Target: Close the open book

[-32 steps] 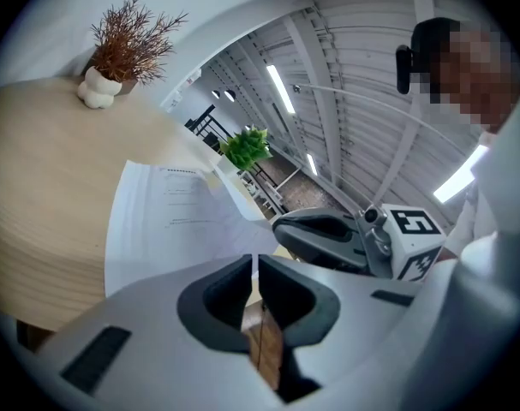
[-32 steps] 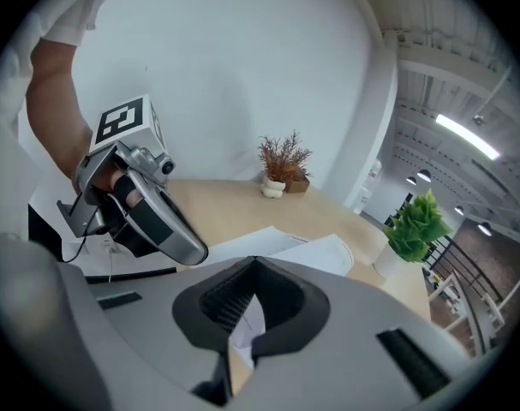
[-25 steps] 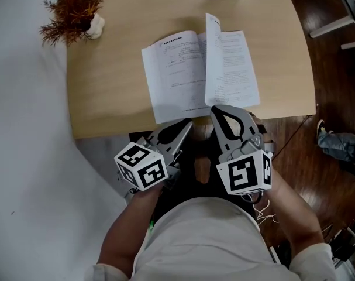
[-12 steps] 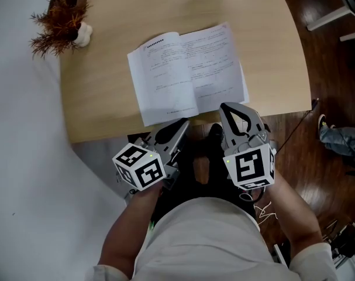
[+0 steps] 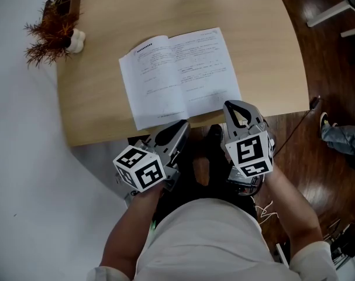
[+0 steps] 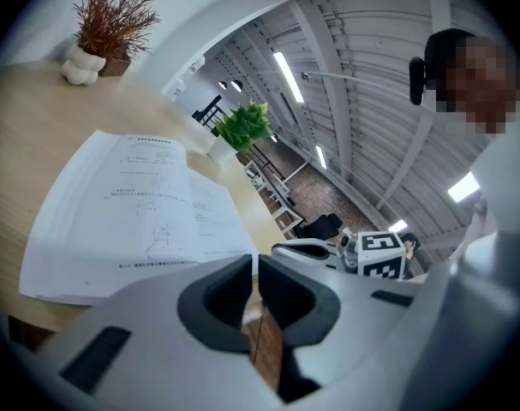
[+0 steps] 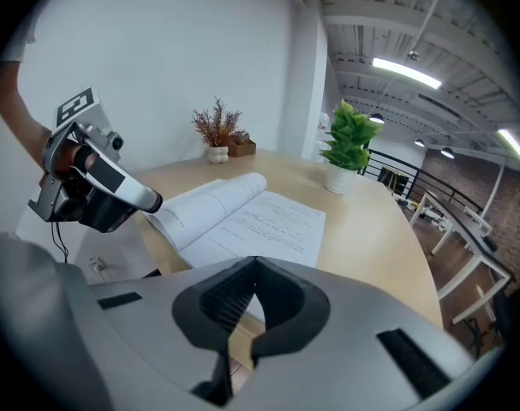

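The open book (image 5: 177, 75) lies flat on the wooden table (image 5: 95, 98), both white printed pages face up, its near edge by the table's front edge. Both grippers hang off the table in front of it, below the book. My left gripper (image 5: 185, 124) is shut and empty, pointing at the book's near left corner. My right gripper (image 5: 228, 105) is shut and empty, just short of the near right corner. In the left gripper view the book (image 6: 140, 212) lies ahead of the closed jaws (image 6: 254, 268). In the right gripper view the book (image 7: 242, 217) lies beyond the shut tips (image 7: 254, 268).
A dried reddish plant (image 5: 48, 31) in a small white pot stands at the table's far left corner. A green potted plant (image 7: 349, 144) stands at the far edge. Dark wooden floor (image 5: 323, 69) lies to the right, past the table's curved edge.
A page that stood upright at the book's spine one second ago now lies flat. My right gripper has drawn back slightly from the book's near edge; the left has hardly moved.
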### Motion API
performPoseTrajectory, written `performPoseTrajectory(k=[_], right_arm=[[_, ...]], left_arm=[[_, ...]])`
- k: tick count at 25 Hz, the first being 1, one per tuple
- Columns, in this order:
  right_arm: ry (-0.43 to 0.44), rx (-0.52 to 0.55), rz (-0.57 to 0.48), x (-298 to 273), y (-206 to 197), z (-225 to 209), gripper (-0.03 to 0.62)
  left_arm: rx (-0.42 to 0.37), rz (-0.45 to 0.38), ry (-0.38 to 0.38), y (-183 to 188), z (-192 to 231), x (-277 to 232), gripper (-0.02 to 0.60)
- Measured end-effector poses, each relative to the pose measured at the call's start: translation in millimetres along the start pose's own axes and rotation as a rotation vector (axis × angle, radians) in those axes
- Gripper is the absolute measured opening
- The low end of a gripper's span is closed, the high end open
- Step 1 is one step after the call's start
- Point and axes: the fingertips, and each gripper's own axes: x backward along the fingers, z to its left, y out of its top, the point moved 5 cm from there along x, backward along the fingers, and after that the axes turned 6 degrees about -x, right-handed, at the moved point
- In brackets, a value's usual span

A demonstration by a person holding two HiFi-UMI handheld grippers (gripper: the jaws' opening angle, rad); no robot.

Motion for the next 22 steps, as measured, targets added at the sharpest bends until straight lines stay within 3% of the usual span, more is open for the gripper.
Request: performPoseTrajectory(k=[22], right_arm=[[0.037,-0.070,0.038,0.9,-15.4,-39.1,0.002]], left_arm=[[-0.009,-0.002,0.024,2.6,-13.6,-23.6,-0.002]])
